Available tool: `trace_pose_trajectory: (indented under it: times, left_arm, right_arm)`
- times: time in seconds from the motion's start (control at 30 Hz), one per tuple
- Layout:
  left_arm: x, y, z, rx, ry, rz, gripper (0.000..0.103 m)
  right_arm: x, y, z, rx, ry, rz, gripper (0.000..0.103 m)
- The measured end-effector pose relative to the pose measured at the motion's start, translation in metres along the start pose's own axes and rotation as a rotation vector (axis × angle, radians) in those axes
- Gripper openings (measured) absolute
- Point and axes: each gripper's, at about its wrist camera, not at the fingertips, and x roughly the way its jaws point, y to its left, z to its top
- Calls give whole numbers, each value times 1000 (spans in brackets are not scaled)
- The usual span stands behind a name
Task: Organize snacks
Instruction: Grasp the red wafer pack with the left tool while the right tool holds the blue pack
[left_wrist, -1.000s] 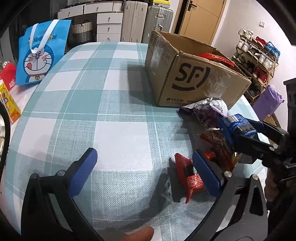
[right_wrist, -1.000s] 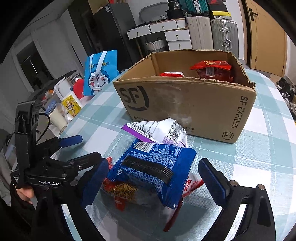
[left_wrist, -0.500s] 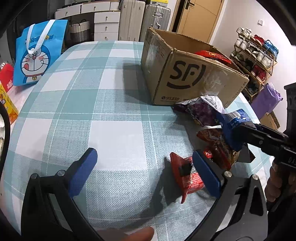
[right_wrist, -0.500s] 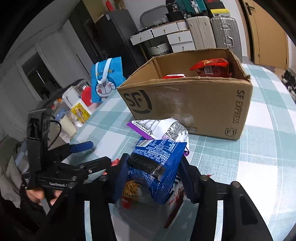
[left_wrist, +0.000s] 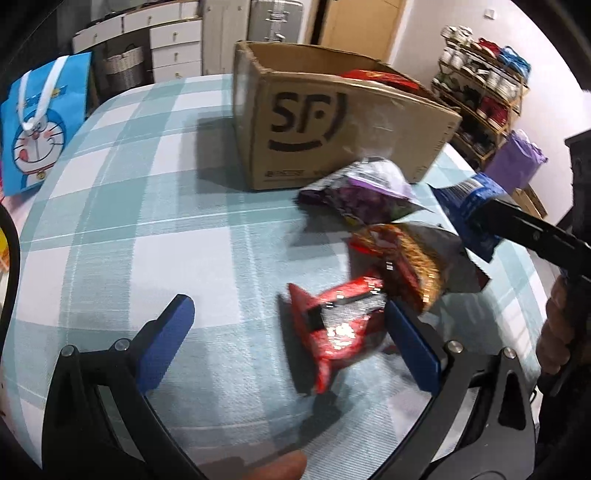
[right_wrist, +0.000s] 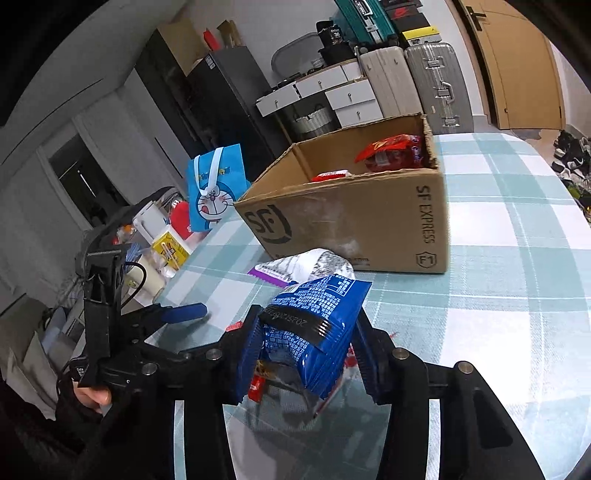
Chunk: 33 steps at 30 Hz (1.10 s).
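Left wrist view: the left gripper (left_wrist: 291, 332) has its fingers spread wide over the checked tabletop (left_wrist: 155, 206), a crinkled red foil snack packet (left_wrist: 340, 325) between them, untouched.

Right wrist view: the right gripper (right_wrist: 306, 354) fingers clamp a blue plastic snack bag (right_wrist: 314, 321), with the open brown cardboard box (right_wrist: 354, 221) straight beyond and clear tabletop to the right.
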Motion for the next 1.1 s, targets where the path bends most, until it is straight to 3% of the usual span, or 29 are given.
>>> trace_pose_trajectory:
  times: [0.37,0.67,0.87,0.93,1.1]
  left_arm:
    - [12,-26,-8,73,56,-7,102]
    - [17,-24,-7,50,74,4,102]
    - [10,-14,-6,32,53,-26,76]
    - [7,-9,-6,16,40,-47,58]
    - [1,-1,-7,-16,18,-74,47]
  right_arm:
    - [-8,-3,0,6,-22,-1,47]
    - [-9,-5,-1,15,-14,-15,47]
    - [-9,-4,-3,12,-9,-15,47]
    - [-8,-3,-3,10,-9,-17,47]
    - [-10,-2,-2,6,-9,-23,47]
